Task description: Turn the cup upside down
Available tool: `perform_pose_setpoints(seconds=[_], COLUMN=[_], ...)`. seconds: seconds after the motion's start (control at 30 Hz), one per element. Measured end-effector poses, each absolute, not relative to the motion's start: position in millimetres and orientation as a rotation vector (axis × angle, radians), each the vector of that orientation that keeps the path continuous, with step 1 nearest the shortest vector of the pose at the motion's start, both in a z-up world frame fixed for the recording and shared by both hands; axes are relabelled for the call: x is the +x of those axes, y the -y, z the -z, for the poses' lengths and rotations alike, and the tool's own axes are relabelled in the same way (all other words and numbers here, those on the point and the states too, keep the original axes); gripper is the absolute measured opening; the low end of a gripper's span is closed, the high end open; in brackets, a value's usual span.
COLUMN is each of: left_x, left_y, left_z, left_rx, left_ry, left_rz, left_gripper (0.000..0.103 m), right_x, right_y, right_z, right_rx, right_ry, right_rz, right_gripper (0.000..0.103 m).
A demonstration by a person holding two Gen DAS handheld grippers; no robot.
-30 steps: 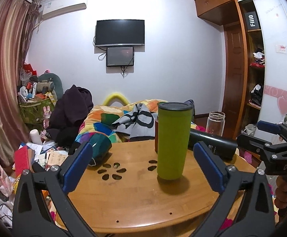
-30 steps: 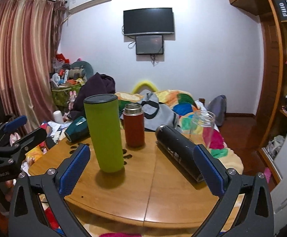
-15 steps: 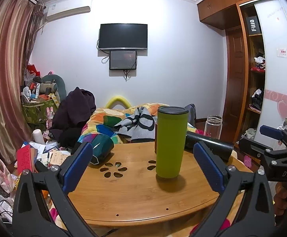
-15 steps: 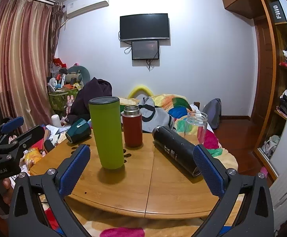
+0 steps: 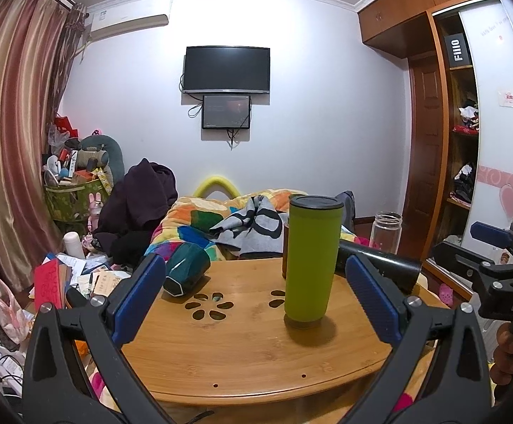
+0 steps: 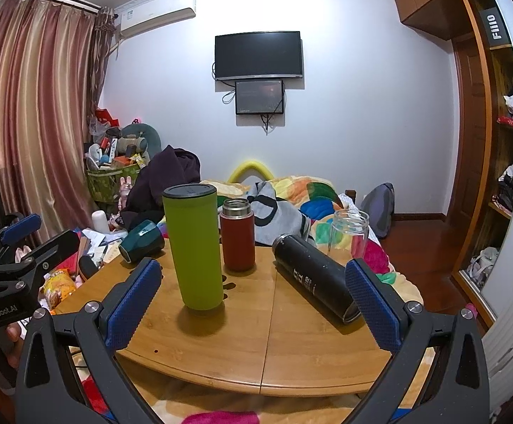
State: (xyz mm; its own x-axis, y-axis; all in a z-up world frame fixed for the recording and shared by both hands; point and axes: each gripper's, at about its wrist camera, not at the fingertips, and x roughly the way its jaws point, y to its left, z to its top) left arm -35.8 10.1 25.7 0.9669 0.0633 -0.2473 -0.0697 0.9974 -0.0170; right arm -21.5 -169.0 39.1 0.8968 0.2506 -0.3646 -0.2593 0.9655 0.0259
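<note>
A tall green cup [image 5: 312, 258] with a dark end on top stands upright on the round wooden table [image 5: 242, 353]; it also shows in the right wrist view [image 6: 196, 247]. My left gripper [image 5: 256, 300] is open and empty, held back from the table's near edge, level with the cup. My right gripper [image 6: 252, 304] is open and empty, also back from the table, with the cup left of its centre. Each gripper shows at the edge of the other's view.
A dark green mug [image 6: 141, 241] lies on its side at the table's far left. A red flask [image 6: 237, 238] stands behind the green cup. A black bottle [image 6: 313, 277] lies on its side at the right. A clear glass jar [image 6: 350, 233] stands behind it.
Both grippers have drawn back and risen from the table, so the cup looks smaller and farther. The cup and other objects have not moved.
</note>
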Motion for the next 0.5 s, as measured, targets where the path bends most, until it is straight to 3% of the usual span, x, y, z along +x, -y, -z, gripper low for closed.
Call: perform_pose_setpoints(seconds=[0.5], left_x=[-37.0], left_y=[-13.7], left_z=[-25.6], left_rx=[-0.029], left_ry=[-0.246], left_rz=[-0.074], left_gripper=[0.103], right_x=[-19.2], right_y=[169.3], right_z=[-41.1], right_rx=[-0.022], right_ry=[-0.373], right_rz=[-0.265], right_gripper=[0.103])
